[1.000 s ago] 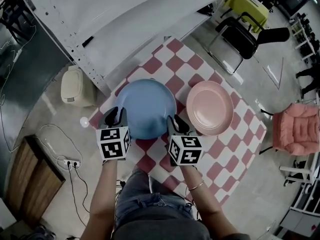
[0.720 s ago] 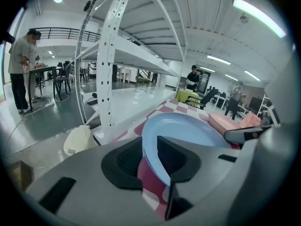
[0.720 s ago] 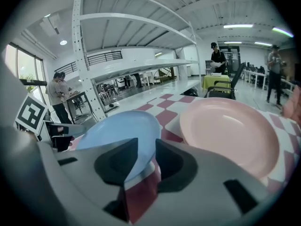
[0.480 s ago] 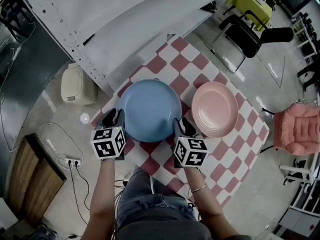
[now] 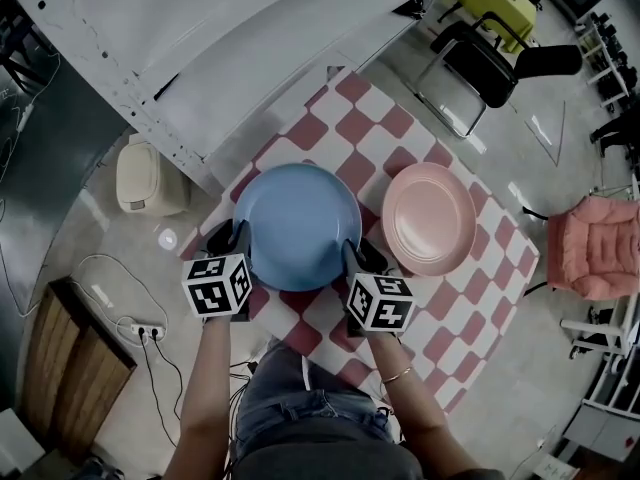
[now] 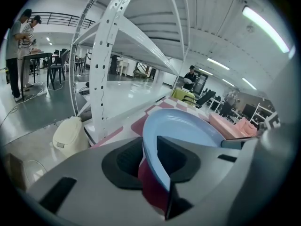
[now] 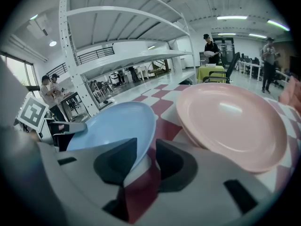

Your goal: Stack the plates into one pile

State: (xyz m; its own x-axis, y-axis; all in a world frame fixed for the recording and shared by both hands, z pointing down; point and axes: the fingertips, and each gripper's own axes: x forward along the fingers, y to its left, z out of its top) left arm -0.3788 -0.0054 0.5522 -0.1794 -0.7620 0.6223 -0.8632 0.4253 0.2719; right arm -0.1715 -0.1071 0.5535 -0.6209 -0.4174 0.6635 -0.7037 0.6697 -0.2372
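A blue plate (image 5: 297, 226) lies on the red-and-white checked cloth (image 5: 440, 308), and a pink plate (image 5: 430, 218) lies just to its right, apart from it. My left gripper (image 5: 228, 236) sits at the blue plate's near-left rim. In the left gripper view the rim (image 6: 188, 126) runs between the jaws, with cloth showing beside it, so the left gripper (image 6: 149, 157) is open. My right gripper (image 5: 360, 256) is at the near-right rim. Its jaws are opening, and the blue plate's edge (image 7: 113, 126) is loose between them. The pink plate (image 7: 230, 121) fills the right of that view.
A white shelving rack (image 5: 250, 48) runs along the far side of the cloth. On the floor are a beige bin (image 5: 145, 176) at the left, a power strip (image 5: 140, 330), a black chair (image 5: 480, 68) and a pink armchair (image 5: 595, 253). People stand far off.
Both grippers have drawn back a little toward me along the blue plate's near rim. The left marker cube has moved outward. The pink plate has stayed in place.
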